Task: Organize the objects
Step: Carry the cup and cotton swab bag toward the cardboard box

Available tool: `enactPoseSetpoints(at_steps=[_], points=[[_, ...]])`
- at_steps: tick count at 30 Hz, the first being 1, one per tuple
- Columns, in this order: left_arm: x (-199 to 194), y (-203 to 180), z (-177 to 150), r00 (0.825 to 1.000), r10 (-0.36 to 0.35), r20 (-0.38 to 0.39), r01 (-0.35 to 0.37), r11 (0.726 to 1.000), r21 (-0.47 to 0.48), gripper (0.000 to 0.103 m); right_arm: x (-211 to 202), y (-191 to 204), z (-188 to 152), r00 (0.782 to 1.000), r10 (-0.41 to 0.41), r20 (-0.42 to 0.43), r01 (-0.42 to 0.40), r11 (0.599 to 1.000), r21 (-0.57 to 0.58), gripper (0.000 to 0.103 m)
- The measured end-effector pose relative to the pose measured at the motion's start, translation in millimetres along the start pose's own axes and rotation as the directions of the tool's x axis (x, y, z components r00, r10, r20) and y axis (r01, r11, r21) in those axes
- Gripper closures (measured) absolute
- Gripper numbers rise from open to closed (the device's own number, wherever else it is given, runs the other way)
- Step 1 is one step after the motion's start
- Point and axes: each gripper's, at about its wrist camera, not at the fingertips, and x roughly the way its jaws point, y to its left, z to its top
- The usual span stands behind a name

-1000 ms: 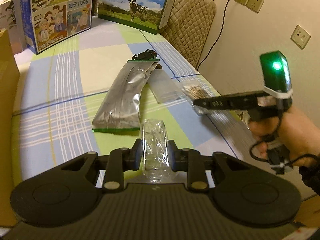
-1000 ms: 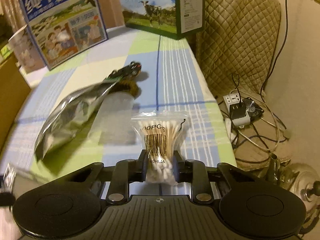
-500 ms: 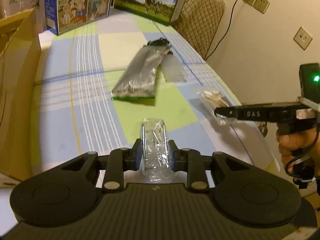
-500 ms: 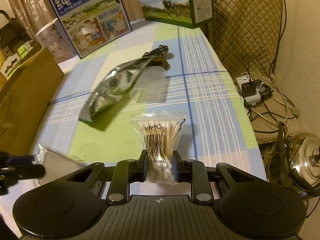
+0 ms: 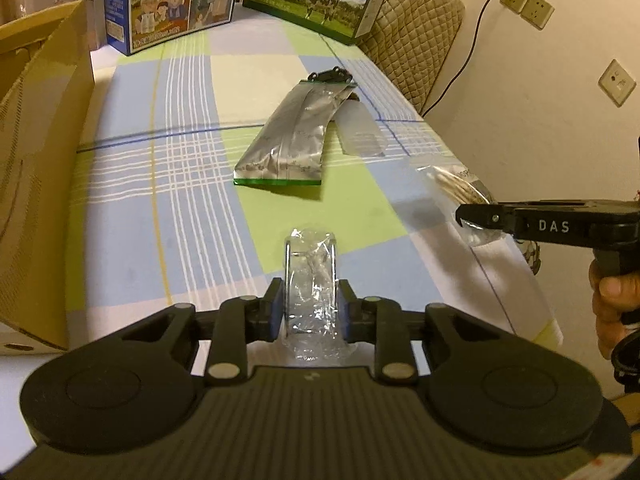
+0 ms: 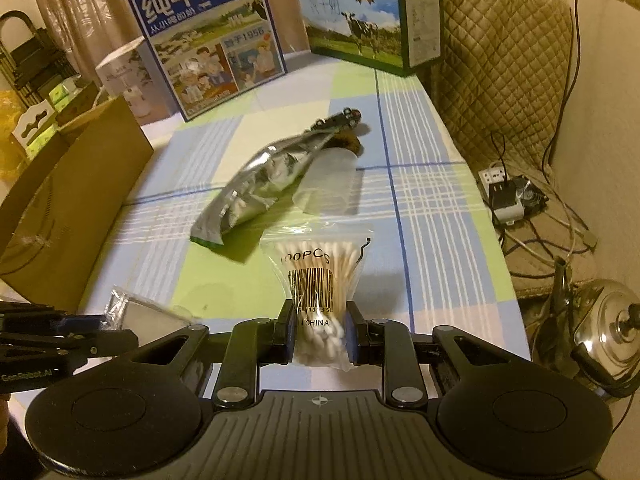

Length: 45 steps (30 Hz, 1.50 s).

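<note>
1. clear plastic packet: crinkly and see-through, standing up above the cloth, pinched at both sides.
2. bag of cotton swabs: clear, with white tips and a barcode, upright, squeezed near its bottom.
3. silver pouch: shiny, green edge, lying flat on the table.
4. frosted cup: on its side, touching the pouch.

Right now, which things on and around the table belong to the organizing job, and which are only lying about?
Part of the job:
- cotton swab bag, held in the right tongs
- clear wrapped item, held in the left tongs
- silver foil pouch
- cardboard box, likely the destination

Just lying about:
- two milk cartons
- power strip
- steel kettle
</note>
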Motion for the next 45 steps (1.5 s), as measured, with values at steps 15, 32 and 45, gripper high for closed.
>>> enactPoseSetpoints(at_steps=[15,32,45], points=[[-100,7,13,0.985,0.056,0.164,-0.056,0.998,-0.004,0.081,-61,81,7,0.990,0.105,0.099,-0.095,0.990,-0.103,0.082],[-215,49,-12,0.936,0.186,0.298,-0.170,0.982,-0.082,0.081,-87,190,2,0.968,0.217,0.123,-0.183,0.952,-0.245,0.082],[-252,88,-27,0.908,0.259,0.330,-0.224,0.965,-0.139,0.081,-83,241,3,0.960,0.258,0.111,-0.213,0.925,-0.314,0.082]])
